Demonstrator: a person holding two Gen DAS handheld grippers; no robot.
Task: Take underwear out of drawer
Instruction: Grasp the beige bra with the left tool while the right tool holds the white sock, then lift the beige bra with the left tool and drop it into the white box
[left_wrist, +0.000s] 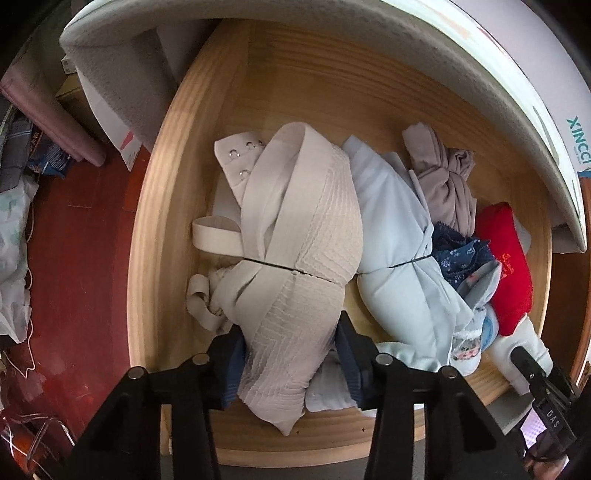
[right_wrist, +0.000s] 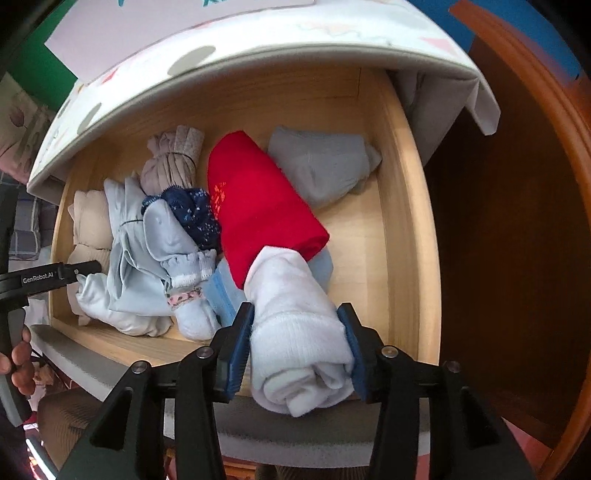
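Note:
A light wooden drawer stands pulled out under a white mattress edge. In the left wrist view a beige bra lies at its left end, and my left gripper points straight down with its blue pads pressed on the bra's near cup. In the right wrist view my right gripper holds a white rolled garment between its pads, above the drawer's front rim. The same roll shows at the lower right of the left wrist view. The bra lies at the drawer's far left in the right wrist view.
Between the two grippers lie a pale blue garment, a taupe bundle, a navy floral piece and a red roll. A grey folded piece sits at the back right. The mattress overhangs the drawer's back. A hand grips the left tool.

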